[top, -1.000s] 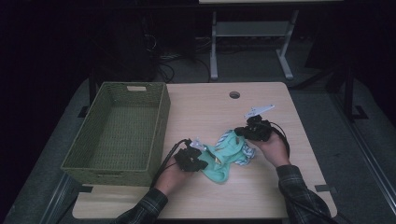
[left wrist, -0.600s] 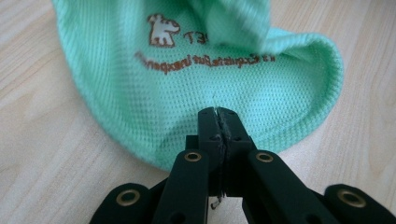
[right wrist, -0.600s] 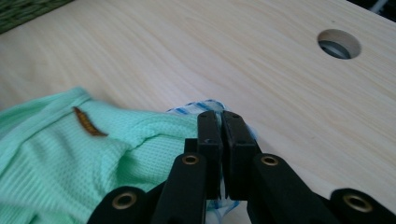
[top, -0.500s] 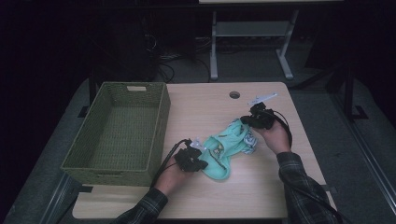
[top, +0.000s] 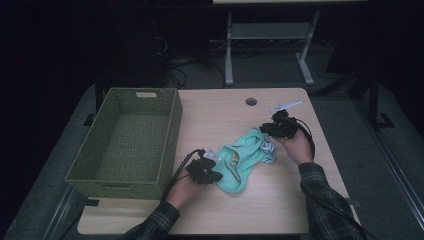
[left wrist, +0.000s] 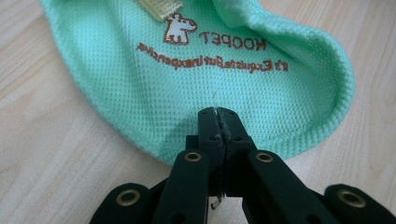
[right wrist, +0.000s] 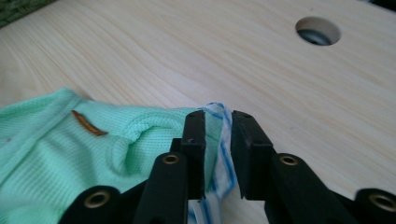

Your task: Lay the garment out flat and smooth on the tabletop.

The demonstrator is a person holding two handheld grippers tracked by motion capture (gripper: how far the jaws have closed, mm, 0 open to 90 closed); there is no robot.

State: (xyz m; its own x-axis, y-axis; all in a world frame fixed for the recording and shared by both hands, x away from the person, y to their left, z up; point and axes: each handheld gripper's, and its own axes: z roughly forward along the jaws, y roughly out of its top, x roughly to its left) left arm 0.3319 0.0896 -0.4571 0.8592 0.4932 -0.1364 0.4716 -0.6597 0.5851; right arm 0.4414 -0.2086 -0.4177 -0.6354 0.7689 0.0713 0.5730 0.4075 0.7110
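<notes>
The small mint-green mesh garment [top: 242,159] lies spread on the desk [top: 235,107], stretched between the two tools. The left hand-held gripper [top: 216,167] is clamped tight on the garment's near hem: in the left gripper view its jaws meet with the green mesh [left wrist: 205,60] pinched at their tips, and the printed lettering and the little dog logo lie just beyond them. The right hand-held gripper [top: 266,131] sits at the garment's far end. In the right gripper view its jaws have just been opening, and they now stand a little apart with the white-and-blue trimmed edge [right wrist: 223,140] loose in the gap, while the green body [right wrist: 70,149] spreads away to that tool's left. The wicker basket [top: 125,142] stands beyond the left hand-held gripper, on the side away from the garment, and the round cable hole [right wrist: 318,31] lies ahead of the right one.

The likely trouble is at the right end. With those jaws slack, the trim could slip out if that hand lifts or pulls, and the fabric would sag or bunch back toward the clamped hem. If the left hand then drags alone, the garment may twist or fold over itself. The thin mesh could also snag on a jaw edge as the right tool draws off.
</notes>
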